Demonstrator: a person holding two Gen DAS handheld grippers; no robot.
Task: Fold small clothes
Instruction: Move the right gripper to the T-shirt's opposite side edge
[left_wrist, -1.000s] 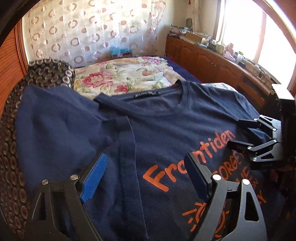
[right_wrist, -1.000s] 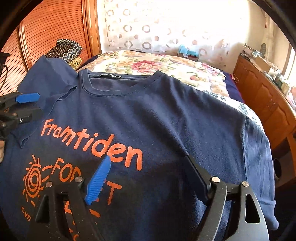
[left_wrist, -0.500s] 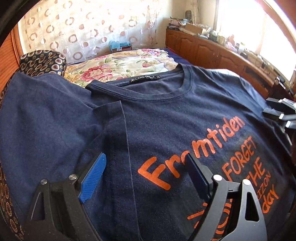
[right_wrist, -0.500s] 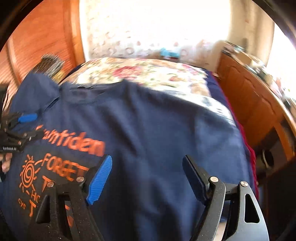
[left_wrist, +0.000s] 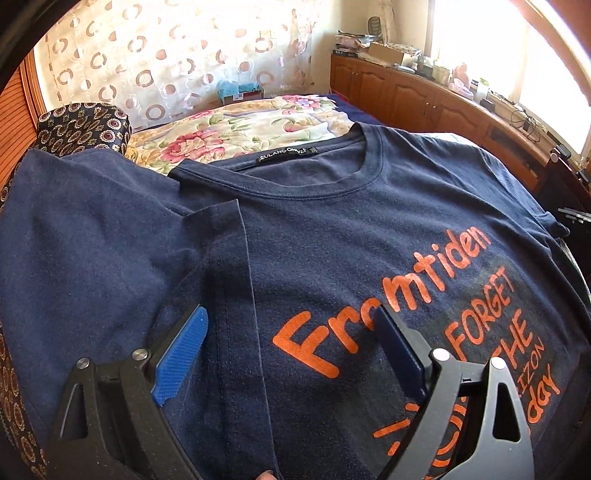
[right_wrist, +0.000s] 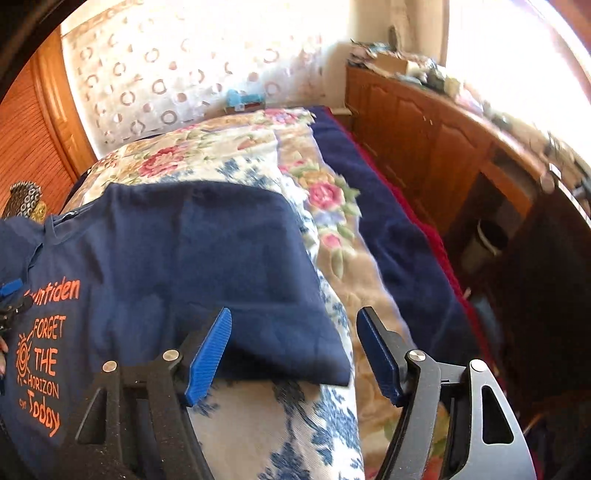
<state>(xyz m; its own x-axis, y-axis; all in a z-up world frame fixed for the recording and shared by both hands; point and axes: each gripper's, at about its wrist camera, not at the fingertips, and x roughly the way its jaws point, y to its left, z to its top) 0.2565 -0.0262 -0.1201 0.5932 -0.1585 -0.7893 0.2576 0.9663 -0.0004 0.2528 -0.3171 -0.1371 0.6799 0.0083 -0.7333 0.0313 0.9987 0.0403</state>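
Observation:
A navy T-shirt with orange print lies flat, face up, on the bed. Its left sleeve is folded in over the chest. My left gripper is open and empty, just above the shirt beside that folded sleeve edge. In the right wrist view the same shirt fills the left side, and its right sleeve lies flat on the bedspread. My right gripper is open and empty above that sleeve's end. The left gripper's blue fingertip shows at the far left edge.
The floral bedspread covers the bed, with a navy blanket along its right side. A patterned dark cushion sits at the back left. Wooden cabinets with clutter run along the right wall, close to the bed's edge.
My right gripper has swung right, from over the shirt's printed chest to over the right sleeve and bed edge. My left gripper has shifted slightly toward the shirt's middle. Both stay open.

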